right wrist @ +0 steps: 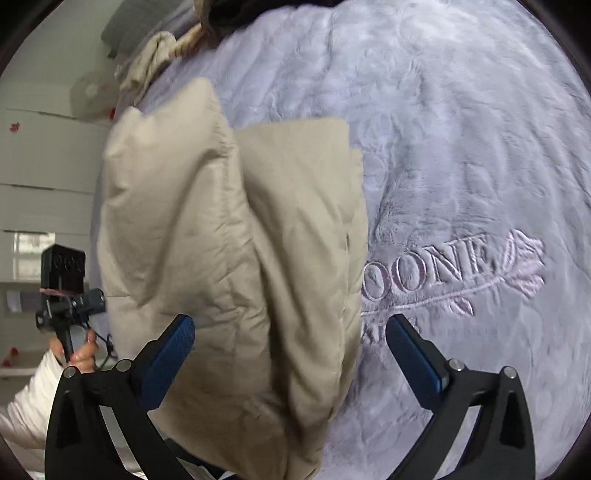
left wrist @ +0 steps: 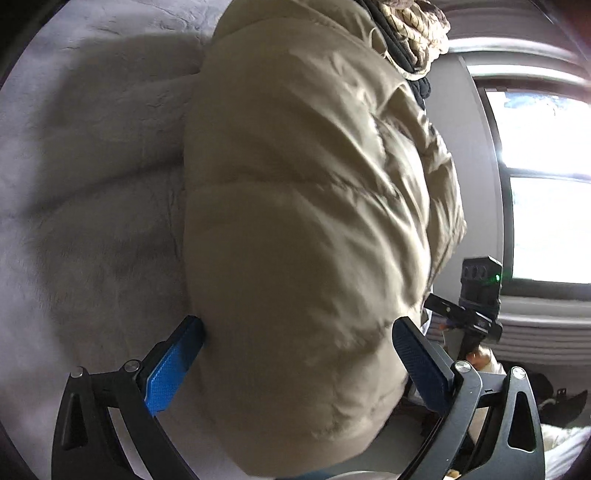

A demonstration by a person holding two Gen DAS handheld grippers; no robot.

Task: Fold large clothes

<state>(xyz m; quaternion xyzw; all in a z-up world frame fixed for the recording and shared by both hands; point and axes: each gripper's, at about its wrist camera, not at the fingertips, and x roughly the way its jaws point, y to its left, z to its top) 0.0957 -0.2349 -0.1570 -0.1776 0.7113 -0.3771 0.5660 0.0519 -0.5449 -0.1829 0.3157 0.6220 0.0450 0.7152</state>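
Note:
A beige puffer jacket (left wrist: 306,221) lies bundled on a pale grey fleece blanket (left wrist: 92,184). My left gripper (left wrist: 295,332) is open, its blue pads on either side of the jacket's near end. In the right wrist view the folded jacket (right wrist: 229,258) fills the left middle, over the blanket (right wrist: 461,147). My right gripper (right wrist: 288,332) is open, with the jacket's edge between its fingers. The right gripper (left wrist: 476,295) shows at the right of the left wrist view, and the left gripper (right wrist: 62,291) shows at the left of the right wrist view, hand-held.
The blanket carries embroidered lettering and a rose (right wrist: 461,269). More clothes, a knit and a dark garment (left wrist: 410,33), lie beyond the jacket. A bright window (left wrist: 546,184) is to the right. White cabinets (right wrist: 40,166) stand past the bed edge.

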